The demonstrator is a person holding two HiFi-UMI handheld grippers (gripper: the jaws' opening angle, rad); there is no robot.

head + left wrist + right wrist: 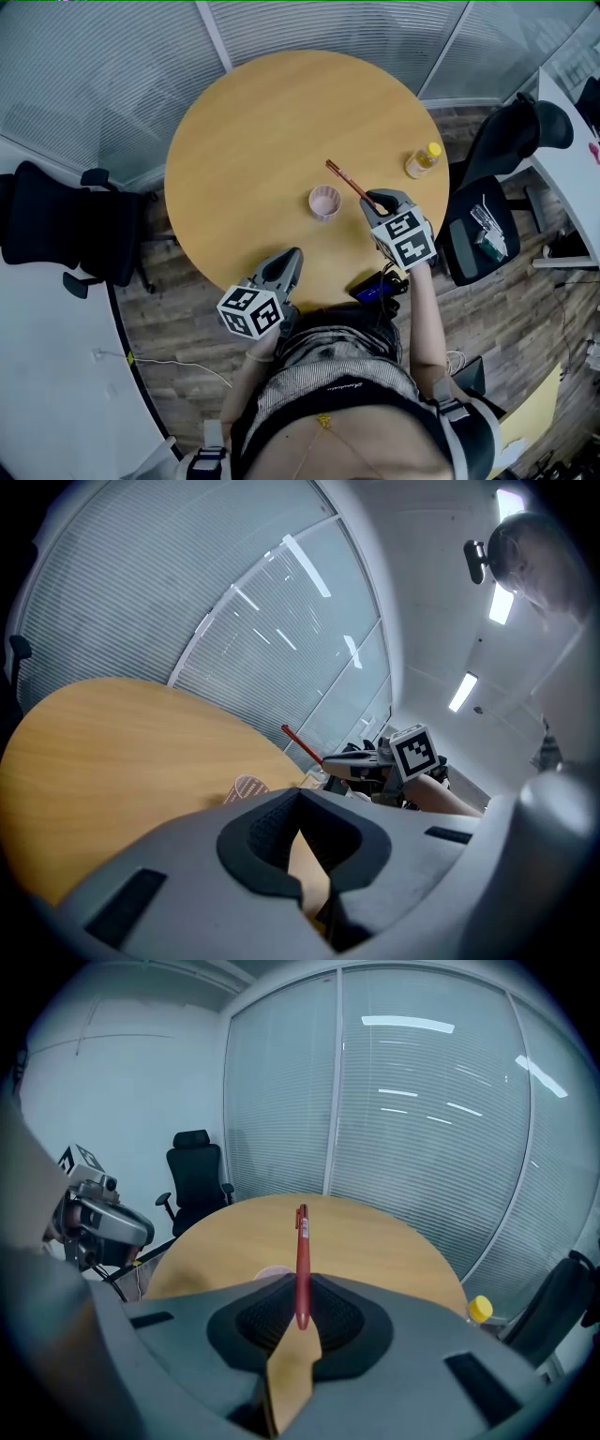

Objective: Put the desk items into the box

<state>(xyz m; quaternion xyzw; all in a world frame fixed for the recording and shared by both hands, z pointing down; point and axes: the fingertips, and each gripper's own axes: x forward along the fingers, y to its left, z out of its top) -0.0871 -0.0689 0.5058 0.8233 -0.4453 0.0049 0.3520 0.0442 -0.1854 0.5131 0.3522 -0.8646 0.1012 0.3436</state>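
We hold our left gripper [292, 256] low near our waist, jaws together, empty; our right gripper [376, 200], forearm stretched forward, clamps a pen [348, 180].

A round light-wood table [253, 131] stands on a dark wood-plank floor [178, 323], in a corner of glass walls covered with white horizontal blinds [84, 75]. A black swivel office chair [56, 230] stands to its left. Another black office chair [492, 220] stands to its right, beside a white desk [574, 183]. Long white ceiling strip lights [462, 692] glow overhead.
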